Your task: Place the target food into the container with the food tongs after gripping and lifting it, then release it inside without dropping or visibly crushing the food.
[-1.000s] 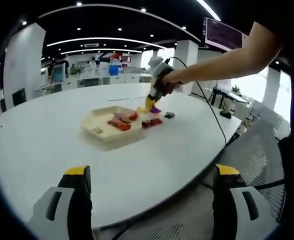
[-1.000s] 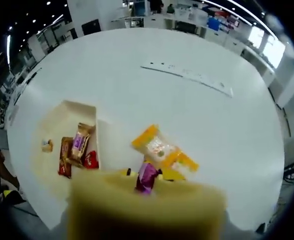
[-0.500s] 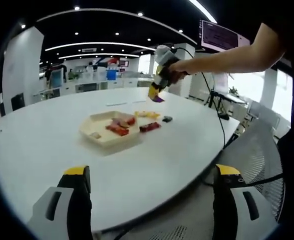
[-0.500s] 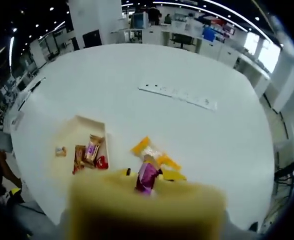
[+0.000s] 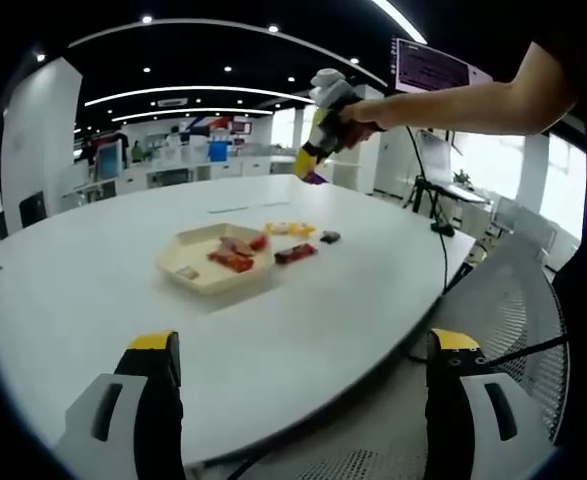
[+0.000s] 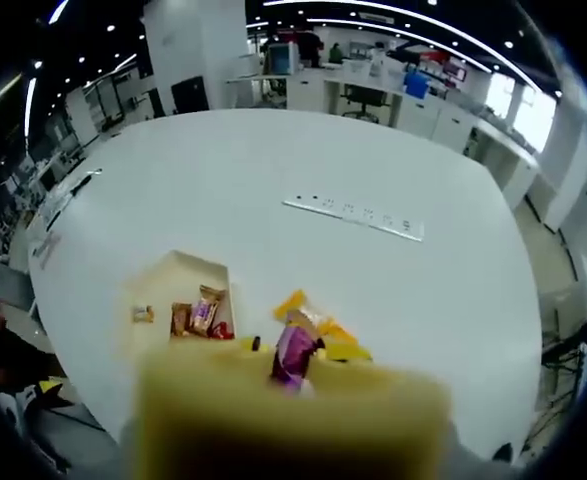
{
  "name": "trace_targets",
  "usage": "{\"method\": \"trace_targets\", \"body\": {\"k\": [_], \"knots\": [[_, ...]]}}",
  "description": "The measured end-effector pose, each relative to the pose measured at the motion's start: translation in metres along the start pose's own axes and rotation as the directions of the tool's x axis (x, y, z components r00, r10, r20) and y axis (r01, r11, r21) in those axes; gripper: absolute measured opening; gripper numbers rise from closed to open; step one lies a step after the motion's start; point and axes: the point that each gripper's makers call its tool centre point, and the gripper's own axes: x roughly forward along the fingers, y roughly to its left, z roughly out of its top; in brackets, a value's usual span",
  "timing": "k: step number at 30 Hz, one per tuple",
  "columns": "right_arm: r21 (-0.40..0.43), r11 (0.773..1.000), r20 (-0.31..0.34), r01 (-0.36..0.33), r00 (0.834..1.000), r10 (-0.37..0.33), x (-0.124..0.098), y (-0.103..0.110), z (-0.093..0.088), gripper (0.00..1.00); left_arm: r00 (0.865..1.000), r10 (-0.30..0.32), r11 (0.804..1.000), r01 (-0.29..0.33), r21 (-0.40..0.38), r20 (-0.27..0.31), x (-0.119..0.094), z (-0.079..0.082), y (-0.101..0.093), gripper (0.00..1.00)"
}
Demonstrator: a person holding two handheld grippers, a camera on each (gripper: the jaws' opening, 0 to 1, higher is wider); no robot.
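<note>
Right tool (image 5: pixel 311 168): clenched on purple snack (image 6: pixel 294 356), lifted high above counter (image 5: pixel 93 300).
Left tool (image 5: pixel 298 400): released, idle.
Remaining: lower into tray (image 6: pixel 173 275) at 9 o'clock, release.

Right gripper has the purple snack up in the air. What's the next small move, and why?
Probably carry it sideways over the tray, then lower. The right gripper holds the purple packet high above the table, off to the tray's side beside the orange packets.
</note>
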Motion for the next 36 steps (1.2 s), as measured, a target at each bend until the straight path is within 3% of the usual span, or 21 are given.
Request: {"method": "trace_targets", "body": {"k": [7,24,36], "knots": [[0.001,1.000,0.017,-0.022,1.000,0.022,0.000,0.017,0.010,0.21,1.000,0.004,1.000,-0.004,0.004,0.005,0.000,0.001,0.001,0.99],[-0.073,0.982,0.040,-0.172,0.984,0.175,0.024,0.120,0.050,0.22,1.000,0.007,1.000,-0.007,-0.001,0.003,0.000,-0.001,0.002,0.99],[-0.125,0.967,0.029,-0.221,0.974,0.226,0.031,0.156,0.058,0.22,1.000,0.004,1.000,-0.004,0.007,0.007,-0.001,0.000,0.001,0.99]]}}
